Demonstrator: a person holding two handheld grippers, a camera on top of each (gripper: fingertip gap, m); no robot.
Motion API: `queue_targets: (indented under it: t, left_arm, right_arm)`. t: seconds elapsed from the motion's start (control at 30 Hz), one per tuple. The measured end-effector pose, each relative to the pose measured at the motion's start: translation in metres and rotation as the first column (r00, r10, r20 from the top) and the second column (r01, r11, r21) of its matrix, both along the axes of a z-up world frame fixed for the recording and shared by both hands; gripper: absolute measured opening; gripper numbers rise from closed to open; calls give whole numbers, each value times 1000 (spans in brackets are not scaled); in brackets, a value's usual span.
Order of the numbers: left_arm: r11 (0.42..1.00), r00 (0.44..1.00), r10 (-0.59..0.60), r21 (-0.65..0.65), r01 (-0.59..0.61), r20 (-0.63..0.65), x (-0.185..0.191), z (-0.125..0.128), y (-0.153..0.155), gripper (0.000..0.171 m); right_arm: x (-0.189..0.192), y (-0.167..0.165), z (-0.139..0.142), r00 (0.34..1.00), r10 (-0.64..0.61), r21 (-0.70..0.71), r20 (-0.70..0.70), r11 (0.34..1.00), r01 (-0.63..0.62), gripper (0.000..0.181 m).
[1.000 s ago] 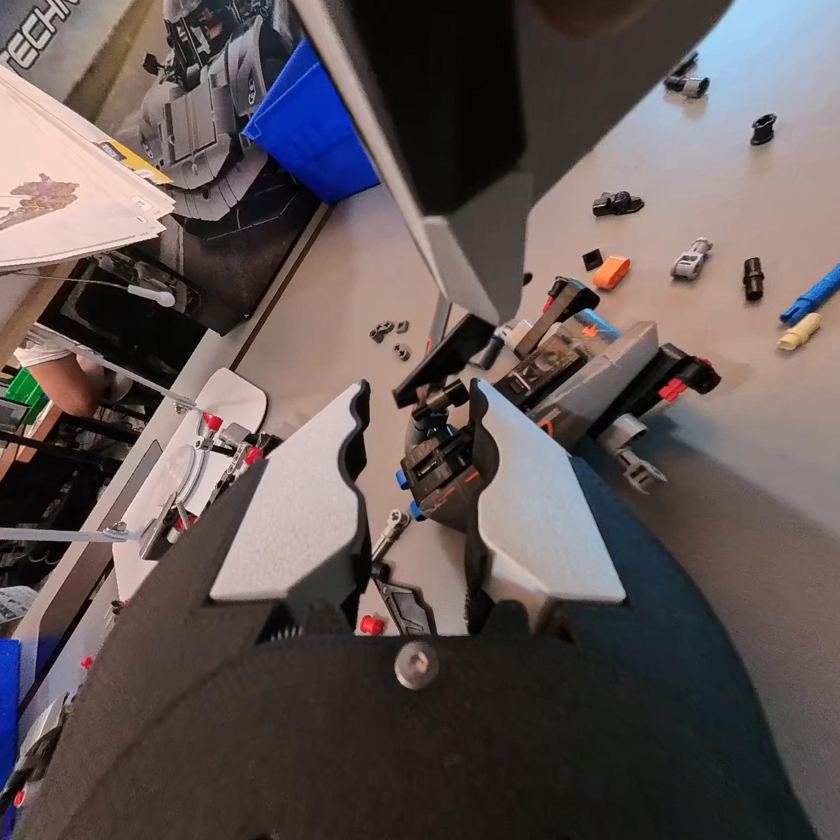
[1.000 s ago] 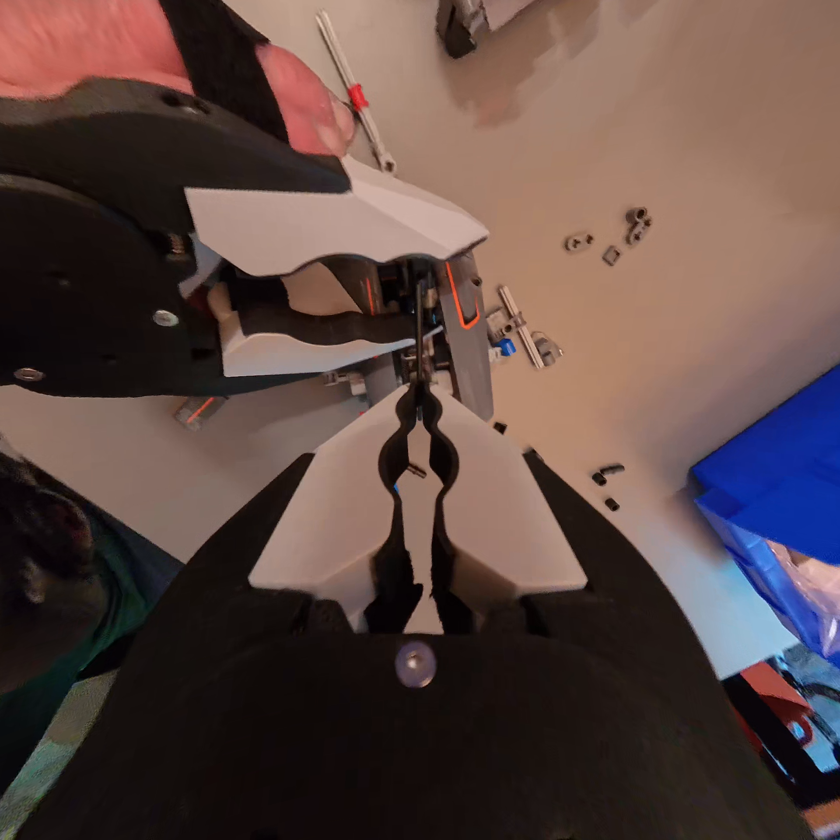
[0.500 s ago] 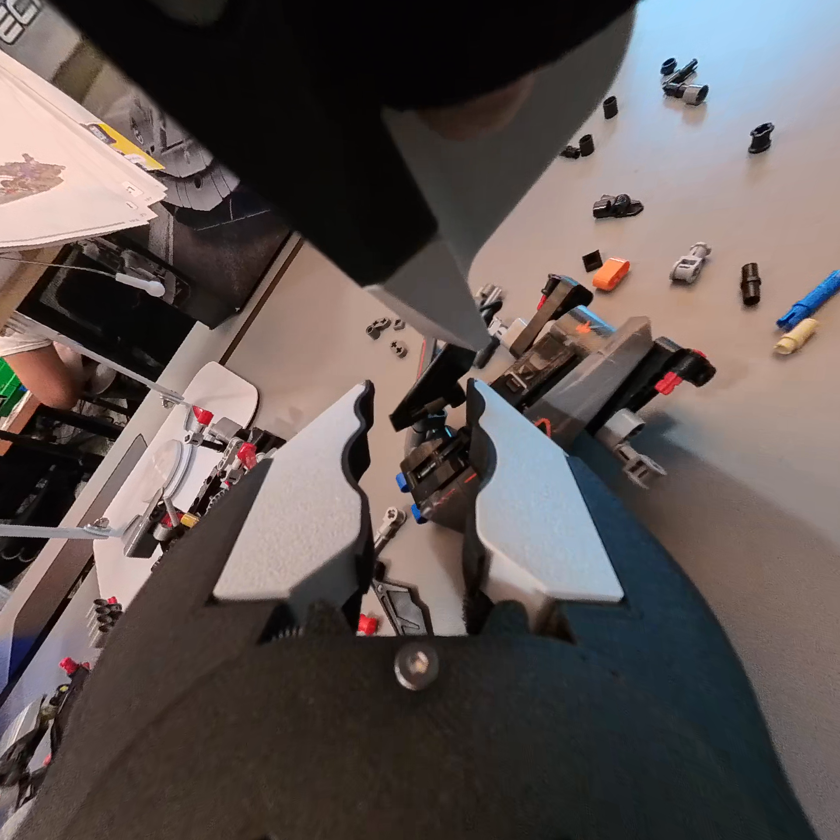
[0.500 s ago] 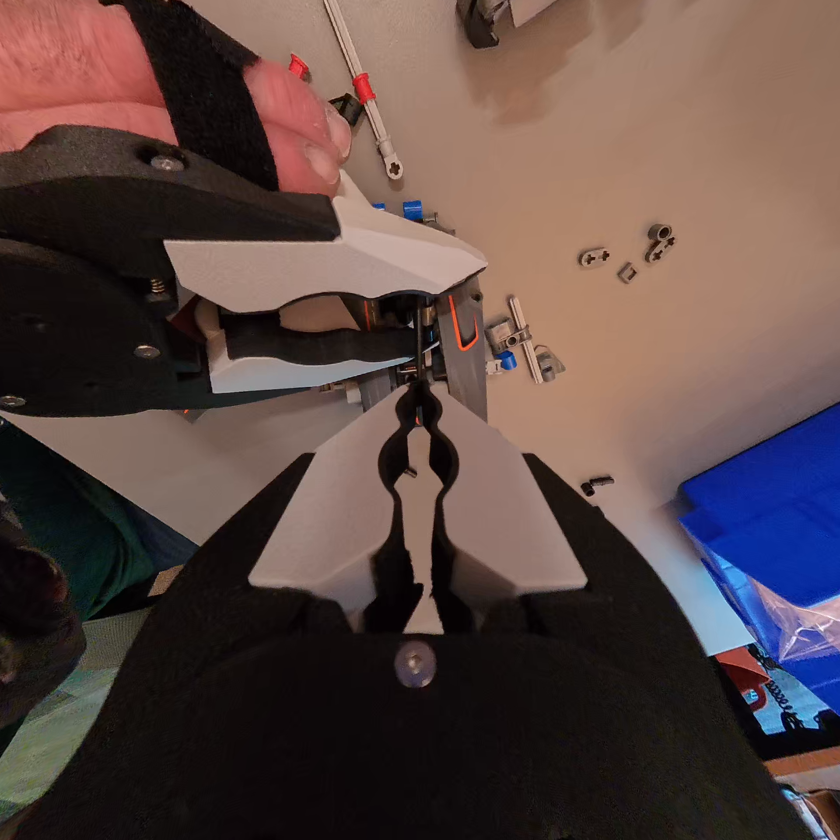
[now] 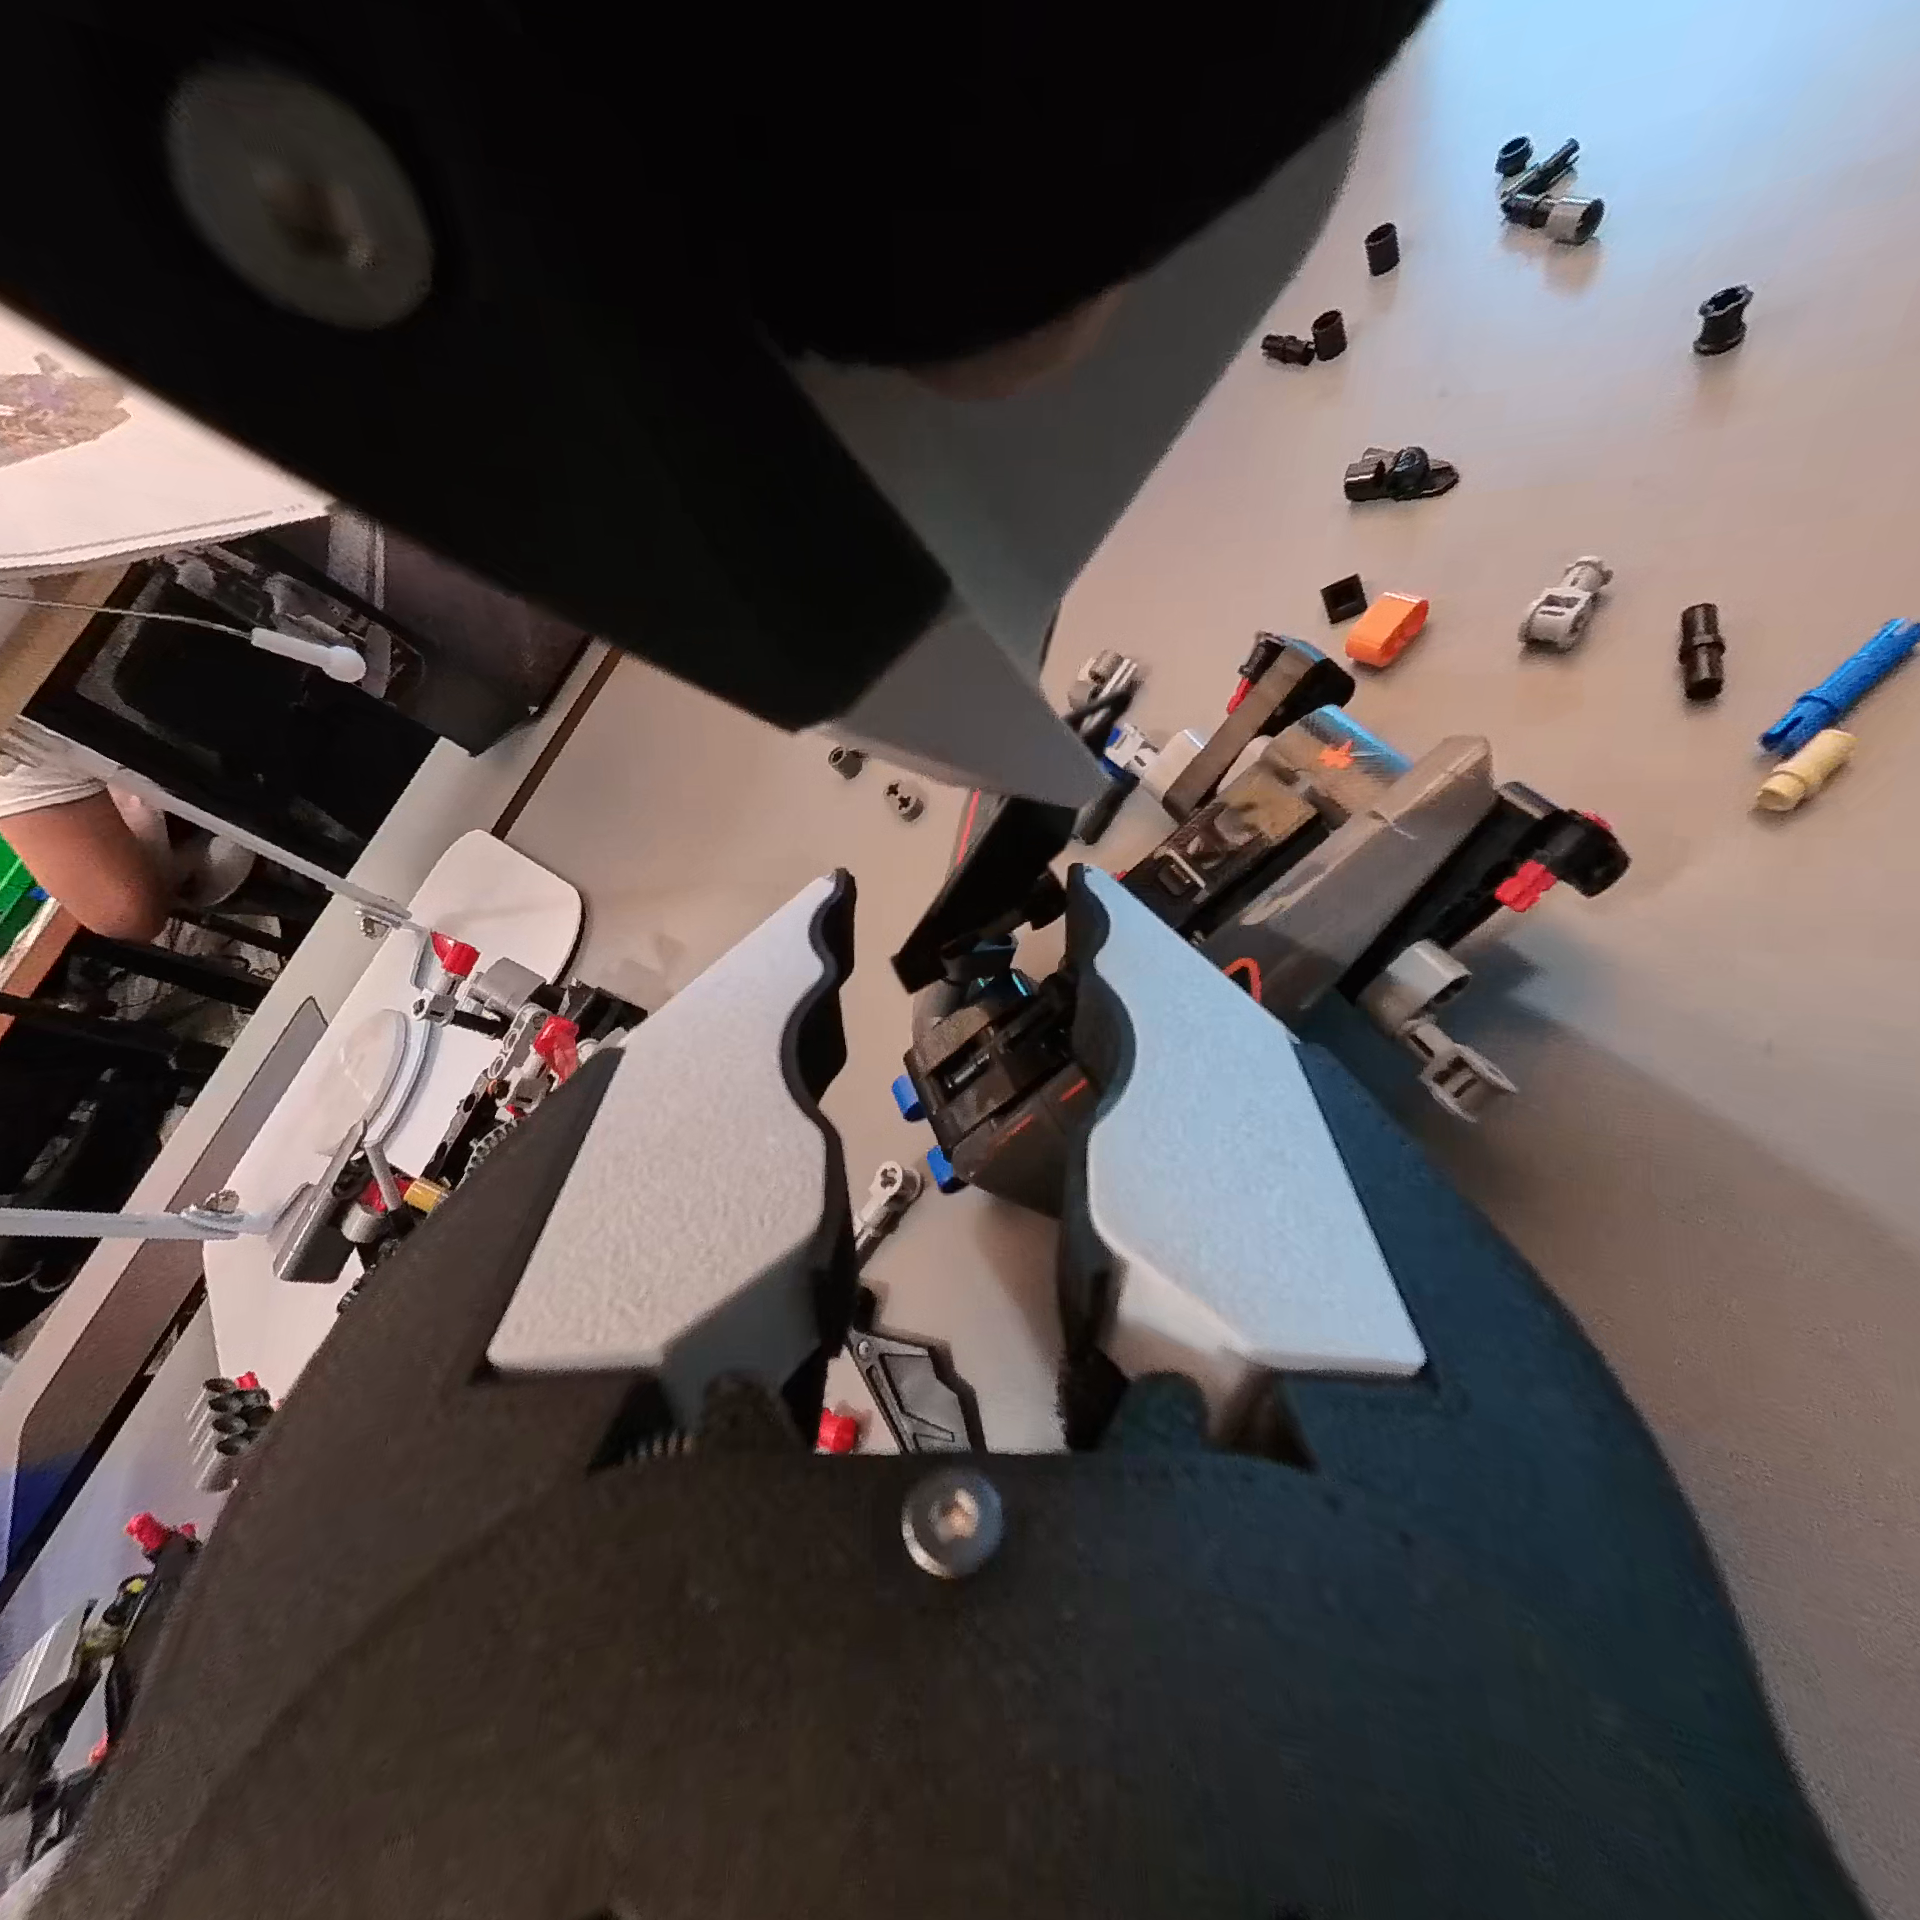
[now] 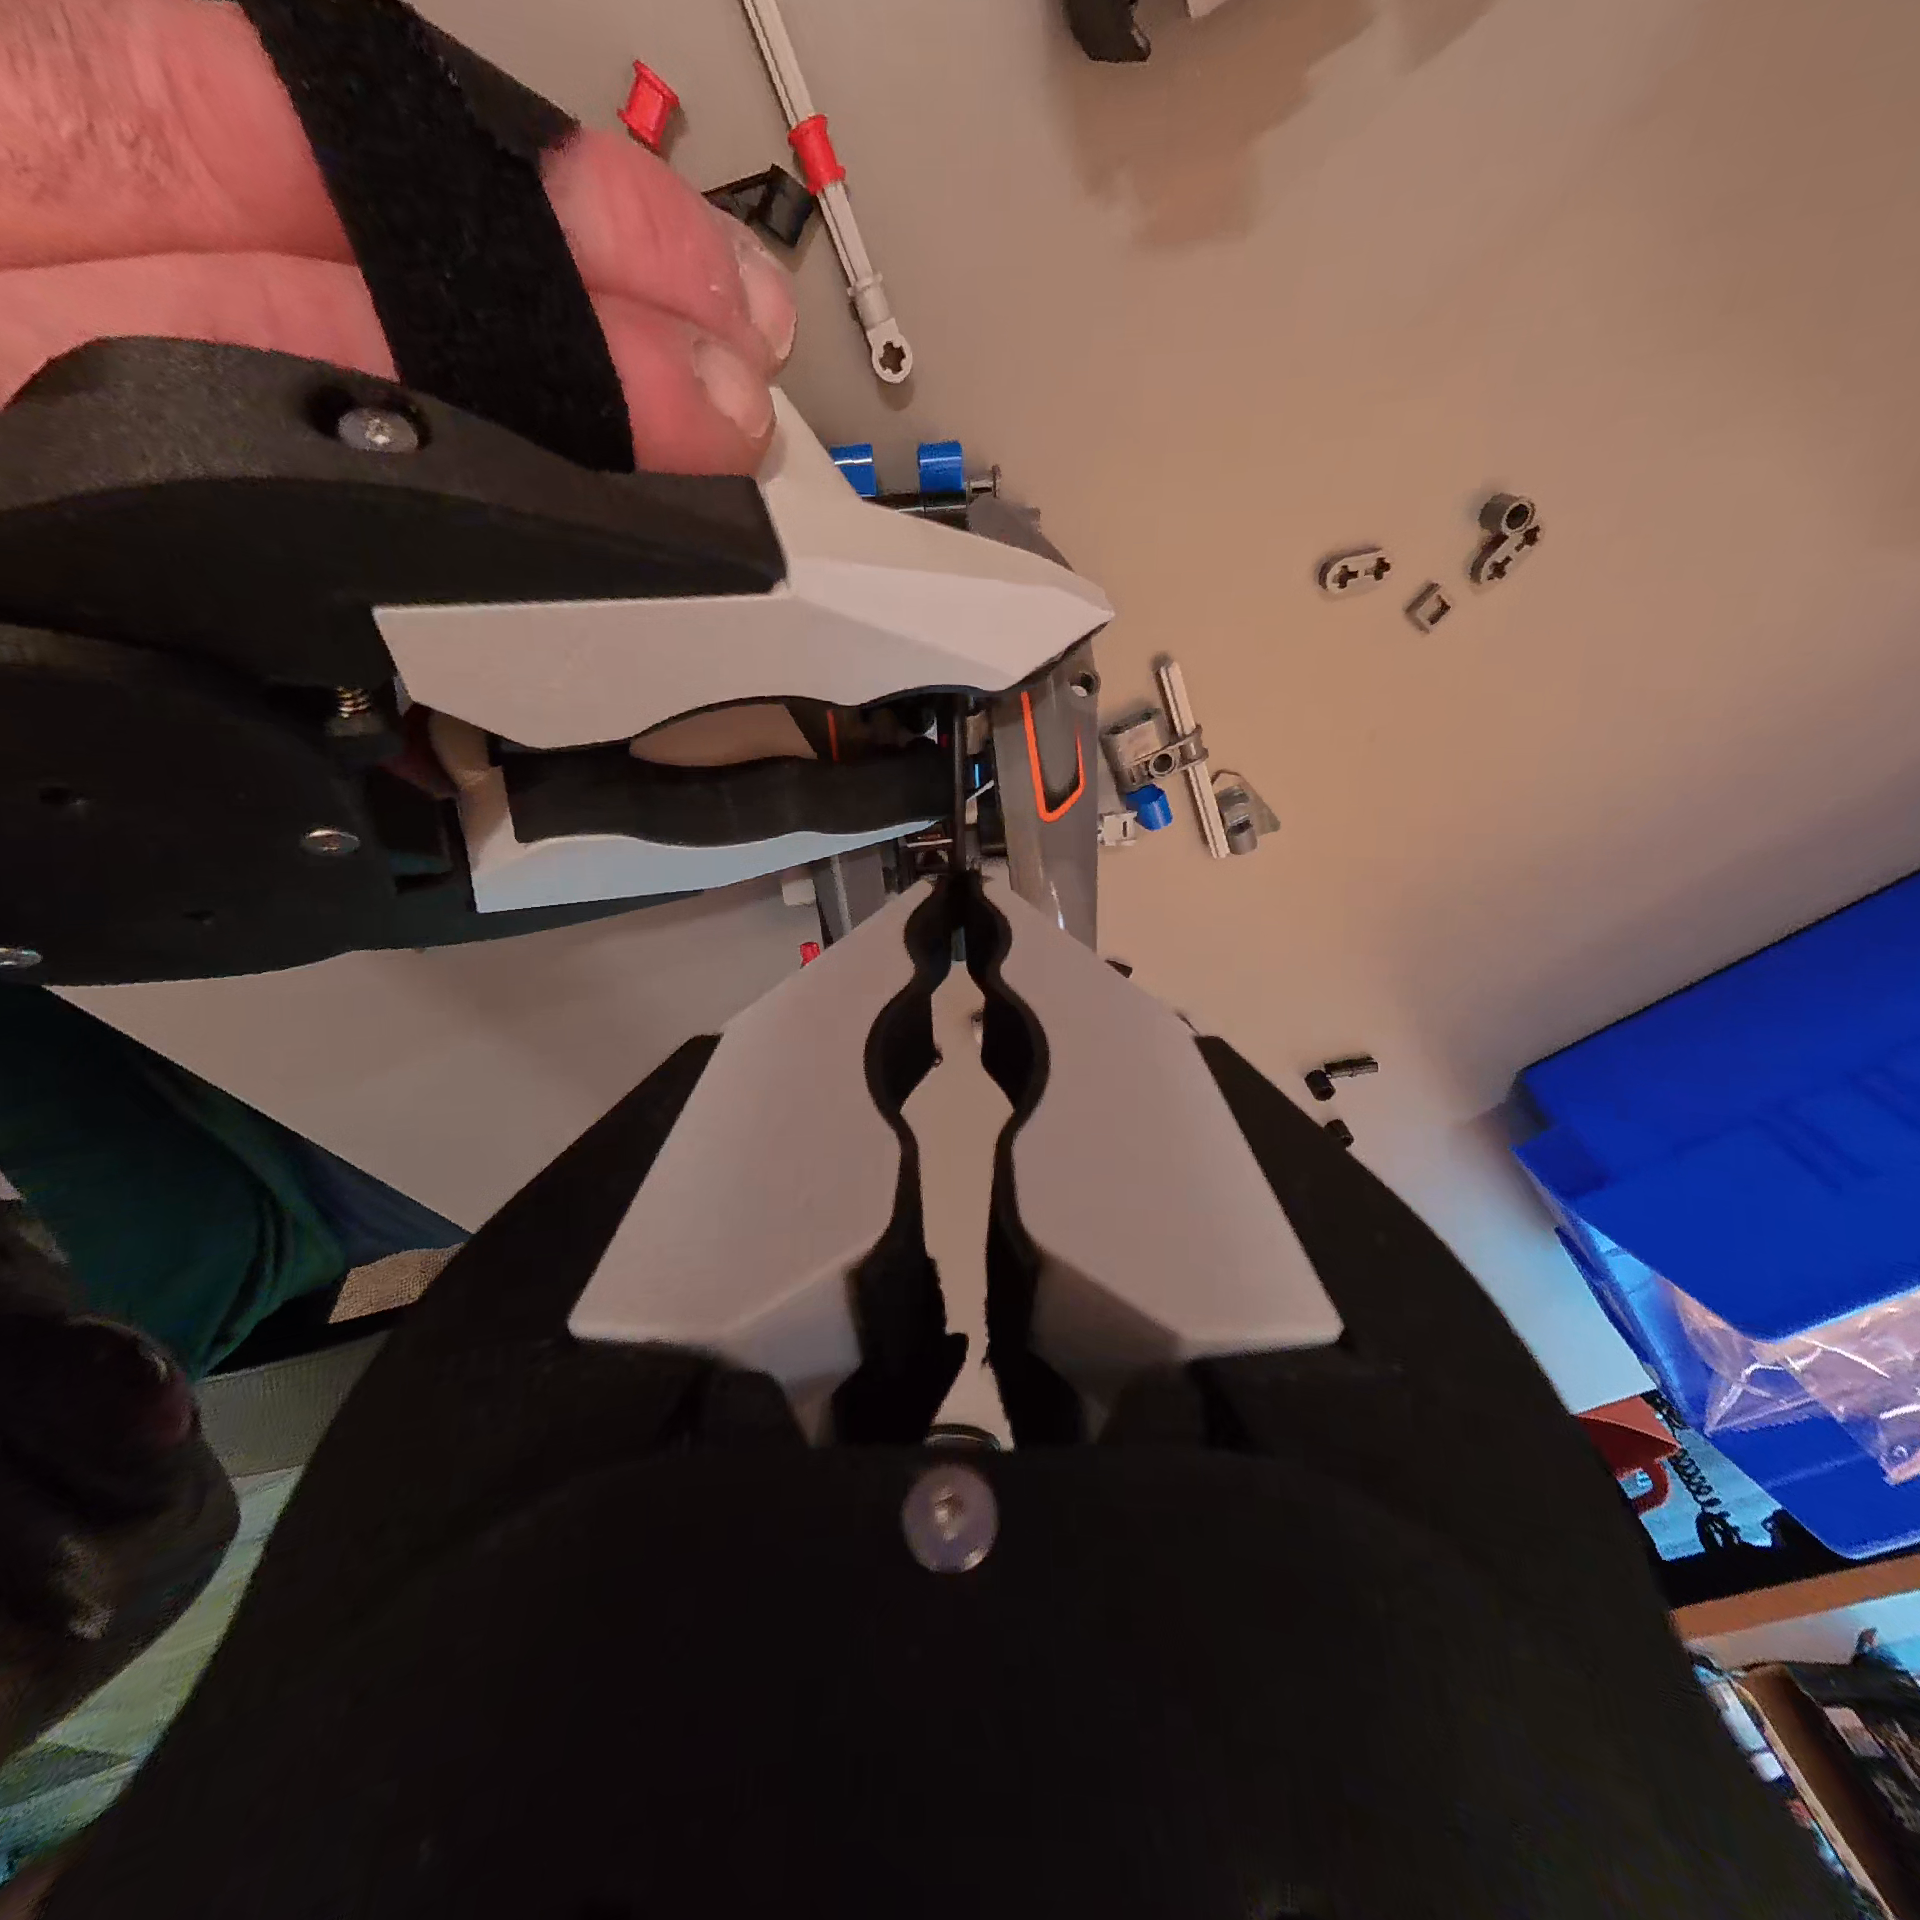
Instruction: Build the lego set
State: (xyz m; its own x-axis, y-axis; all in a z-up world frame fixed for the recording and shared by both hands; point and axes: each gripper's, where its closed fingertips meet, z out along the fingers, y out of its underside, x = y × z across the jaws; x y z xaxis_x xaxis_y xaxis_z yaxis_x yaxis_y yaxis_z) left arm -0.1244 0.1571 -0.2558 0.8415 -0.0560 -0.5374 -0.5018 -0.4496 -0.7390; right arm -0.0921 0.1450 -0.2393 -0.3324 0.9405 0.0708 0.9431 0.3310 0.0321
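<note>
A grey and black lego assembly [image 5: 1351,862] with orange marks lies on the grey table. My left gripper [image 5: 961,883] has its fingers around the assembly's black near end and holds it; a sliver of table shows beside its left finger. In the right wrist view it [image 6: 1003,727] comes in from the left, held by a hand [image 6: 312,208], clamped on the assembly [image 6: 1049,748]. My right gripper [image 6: 951,904] is shut on a thin black panel [image 6: 956,769] and holds it against the assembly. In the left wrist view the right gripper [image 5: 1070,784] comes down from above onto the panel [image 5: 987,883].
Loose pieces lie on the table: an orange piece [image 5: 1387,629], a blue axle [image 5: 1839,686], a tan pin [image 5: 1803,784], black connectors [image 5: 1397,478], a grey axle with a red bush [image 6: 831,197]. Another part-build [image 5: 488,1018] sits far left. A blue bin [image 6: 1745,1195] stands at the table edge. My left and right fingertips are right by each other. Between my left fingertips and the orange piece [image 5: 1387,629] there is roughly 8 cm.
The right gripper has swung over, so its body now fills the top of the left wrist view. Both grips are unchanged and the panel stays at the assembly.
</note>
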Motion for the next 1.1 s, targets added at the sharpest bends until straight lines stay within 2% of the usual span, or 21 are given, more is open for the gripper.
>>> queue_targets:
  t: [0.3, 0.73, 1.1]
  left_arm:
    - [1000, 1000, 9, -12, -9, 19, 0, -1, -1, 39]
    - [999, 999, 27, -33, -27, 27, -4, -3, -4, 30]
    - [999, 999, 28, -28, -27, 43, -5, -3, -4, 32]
  right_arm:
    - [1, 0, 1, 1000, -20, 8, 9, 1000, 20, 0]
    - [1, -2, 0, 1000, 2, -12, 18, 1000, -1, 0]
    - [-4, -5, -1, 1000, 28, -7, 11, 1000, -27, 0]
